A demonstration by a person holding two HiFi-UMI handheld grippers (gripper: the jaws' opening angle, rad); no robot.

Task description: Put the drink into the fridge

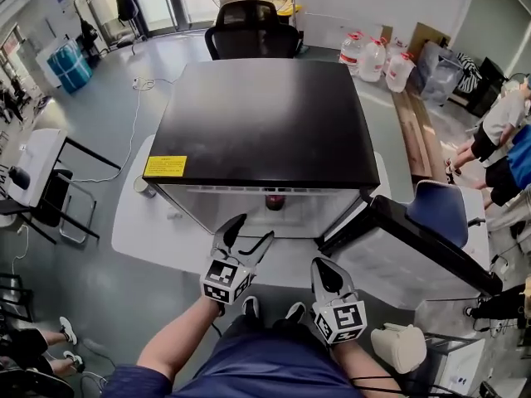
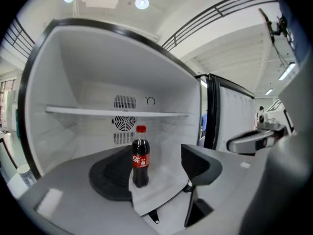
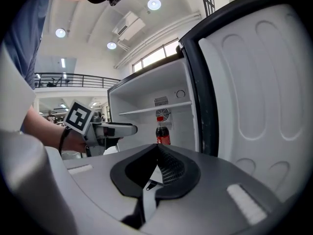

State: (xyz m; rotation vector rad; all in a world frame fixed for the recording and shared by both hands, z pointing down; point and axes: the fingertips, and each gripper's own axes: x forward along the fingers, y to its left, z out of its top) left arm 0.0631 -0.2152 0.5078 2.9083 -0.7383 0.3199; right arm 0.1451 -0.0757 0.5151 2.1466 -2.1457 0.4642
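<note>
A cola bottle point(image 2: 140, 156) with a red cap and red label stands upright on the floor of the open mini fridge point(image 1: 265, 123). In the head view only the bottle's point(image 1: 274, 200) top shows, under the fridge's black lid. My left gripper point(image 2: 156, 173) is open just in front of the bottle, with nothing between its jaws. In the head view the left gripper point(image 1: 253, 229) sits at the fridge opening. My right gripper point(image 1: 325, 265) hangs back to the right, jaws shut and empty. The right gripper view shows its own shut tips point(image 3: 157, 148), the bottle point(image 3: 163, 131) beyond them and the left gripper point(image 3: 115, 129).
The fridge door point(image 1: 415, 251) stands swung open to the right, close beside my right gripper. A white shelf point(image 2: 117, 112) crosses the fridge above the bottle. The fridge rests on a white table point(image 1: 133, 214). Behind are an office chair point(image 1: 253, 30) and water jugs point(image 1: 375, 59).
</note>
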